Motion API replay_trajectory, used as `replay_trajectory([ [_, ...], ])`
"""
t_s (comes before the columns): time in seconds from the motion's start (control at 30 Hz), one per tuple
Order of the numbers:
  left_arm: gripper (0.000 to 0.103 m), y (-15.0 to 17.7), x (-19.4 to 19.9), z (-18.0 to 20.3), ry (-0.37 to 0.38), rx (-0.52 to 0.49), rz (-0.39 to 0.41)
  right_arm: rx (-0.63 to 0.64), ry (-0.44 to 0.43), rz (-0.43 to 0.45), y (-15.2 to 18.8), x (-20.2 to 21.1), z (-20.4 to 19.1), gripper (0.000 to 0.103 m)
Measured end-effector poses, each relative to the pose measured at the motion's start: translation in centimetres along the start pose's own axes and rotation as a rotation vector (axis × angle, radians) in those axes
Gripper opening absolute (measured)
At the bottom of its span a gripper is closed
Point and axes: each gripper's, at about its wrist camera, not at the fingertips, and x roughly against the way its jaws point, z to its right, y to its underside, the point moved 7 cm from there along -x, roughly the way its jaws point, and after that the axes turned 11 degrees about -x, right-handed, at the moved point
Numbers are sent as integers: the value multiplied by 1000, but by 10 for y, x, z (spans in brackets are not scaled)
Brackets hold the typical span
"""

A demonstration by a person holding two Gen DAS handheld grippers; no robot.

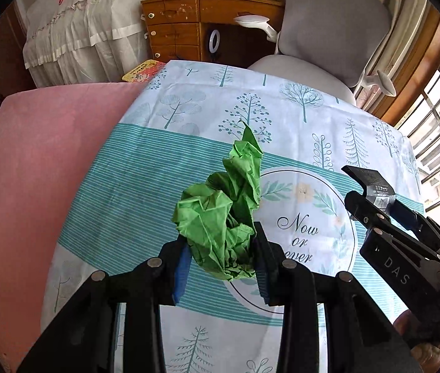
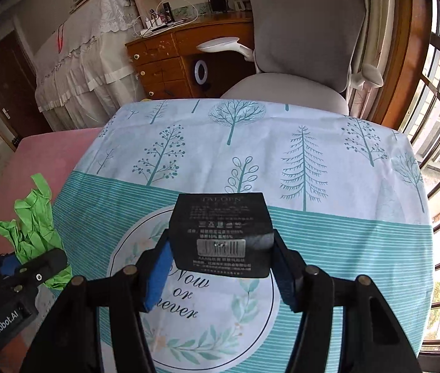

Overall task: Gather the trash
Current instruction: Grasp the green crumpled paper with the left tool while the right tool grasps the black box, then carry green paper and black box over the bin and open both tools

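You stand in home bedroom: pink bed (image 1: 33, 186), wooden desk (image 1: 182, 21) with drawers, grey chair (image 2: 307, 37), tree-print tablecloth (image 2: 313, 155).

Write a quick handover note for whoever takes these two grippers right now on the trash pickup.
Left gripper: shut on the crumpled green paper, held above the tablecloth.
Right gripper: shut on the black box, also off the cloth.
Done: both pieces are picked up; no other trash shows on the cloth.
Left: carry both to a bin. No bin is in view, so find it first.
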Motion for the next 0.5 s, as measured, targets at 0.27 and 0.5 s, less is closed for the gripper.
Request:
replay_trajectory([
  [0.27,34,67,63,-20,64,-107,50,-83,3,59,73,88,-24,59],
  [0.5,34,148,101,-42,113,-255,60,-197,35,85,160,151,-45,59],
])
